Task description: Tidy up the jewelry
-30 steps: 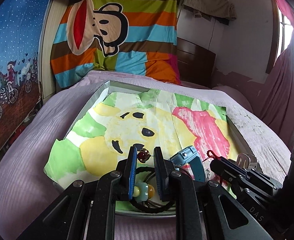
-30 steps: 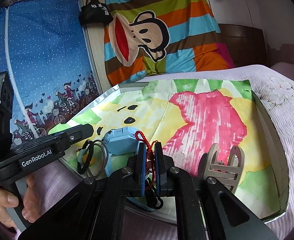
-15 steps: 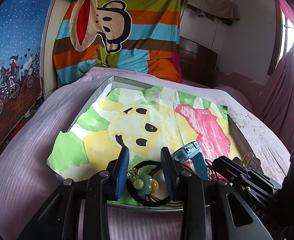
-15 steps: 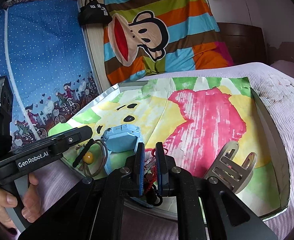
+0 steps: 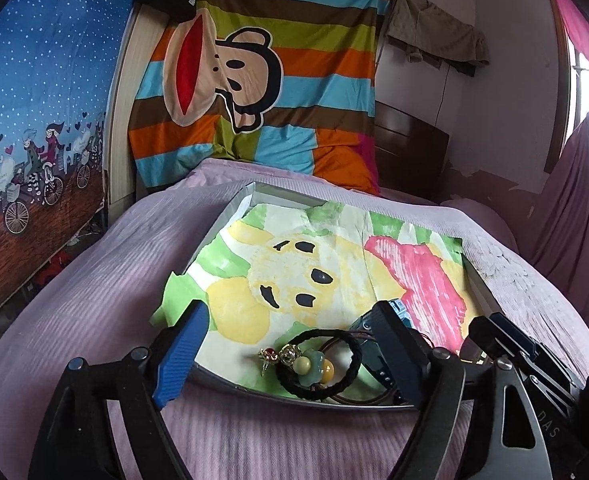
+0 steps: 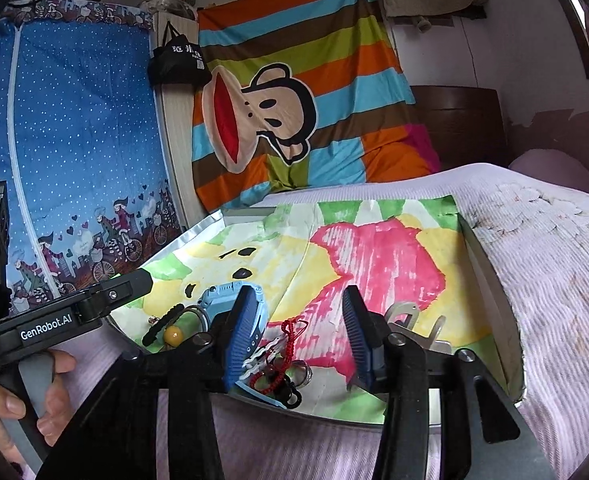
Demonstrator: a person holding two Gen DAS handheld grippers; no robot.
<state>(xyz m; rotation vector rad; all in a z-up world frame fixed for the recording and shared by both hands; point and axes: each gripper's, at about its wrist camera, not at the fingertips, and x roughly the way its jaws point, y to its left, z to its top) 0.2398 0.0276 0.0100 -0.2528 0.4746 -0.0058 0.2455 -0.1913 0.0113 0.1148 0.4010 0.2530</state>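
Note:
A shallow tray (image 5: 232, 216) lined with a painted paper lies on the bed. In the left wrist view my left gripper (image 5: 290, 308) is open at the tray's near edge. A black hair tie with a flower and beads (image 5: 320, 364) and a small charm (image 5: 268, 354) lie loose between its fingers. A blue watch (image 5: 392, 312) shows behind the right finger. In the right wrist view my right gripper (image 6: 299, 293) is open over a red cord charm (image 6: 288, 340) and a ring (image 6: 303, 374). The blue watch (image 6: 230, 296) lies left of it, a pale hair clip (image 6: 414, 320) right of it.
The tray's right wall (image 6: 490, 300) stands tall. A lilac ribbed bedspread (image 5: 94, 300) surrounds the tray. A striped cartoon blanket (image 5: 254, 80) hangs at the headboard. A hand (image 6: 14, 400) holds the left gripper's handle (image 6: 74, 312) at the tray's left corner.
Both grippers have gone from shut to open and drawn back a little. The left let go of the hair tie, the right let go of the red cord charm; both pieces lie in the tray.

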